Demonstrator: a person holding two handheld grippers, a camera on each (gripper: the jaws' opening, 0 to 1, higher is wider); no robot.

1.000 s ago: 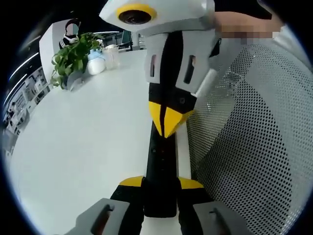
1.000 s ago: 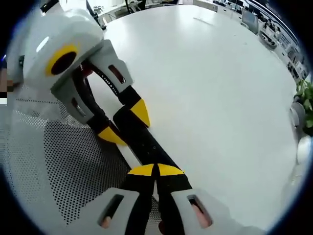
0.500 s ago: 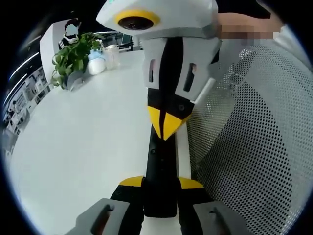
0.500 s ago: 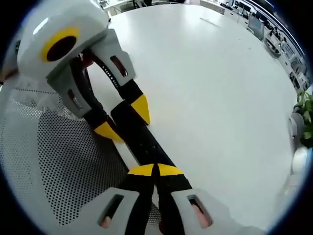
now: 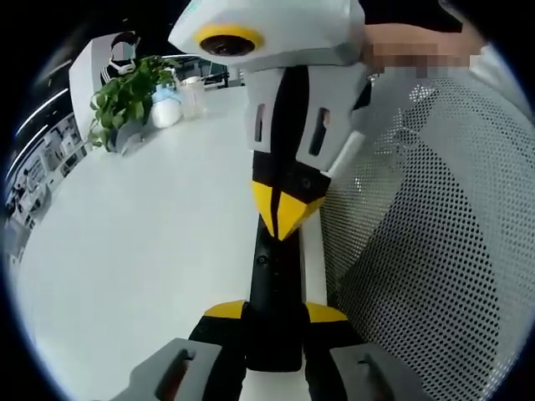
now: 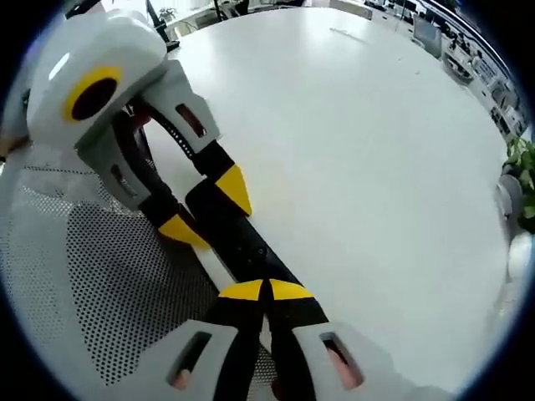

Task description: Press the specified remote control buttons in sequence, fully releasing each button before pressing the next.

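- Right, here's the remote, long and black, lying at the edge of the white table just beside a white mesh chair back.
- In the left gripper view, the left claw has its yellow-tipped jaws clamped on the near end of the remote, one jaw on each side.
- The right claw comes in from the top of that view, jaws pressed together into a single yellow point, tip down on the remote's face around the middle of its length.
- Over in the right gripper view, the right claw shows closed, yellow tips meeting right over the remote.
- Same view: the left claw reaches in from the upper left, its yellow tips on either side of the remote's far end.
- Far across the table stand a leafy green plant and a pale container next to it.
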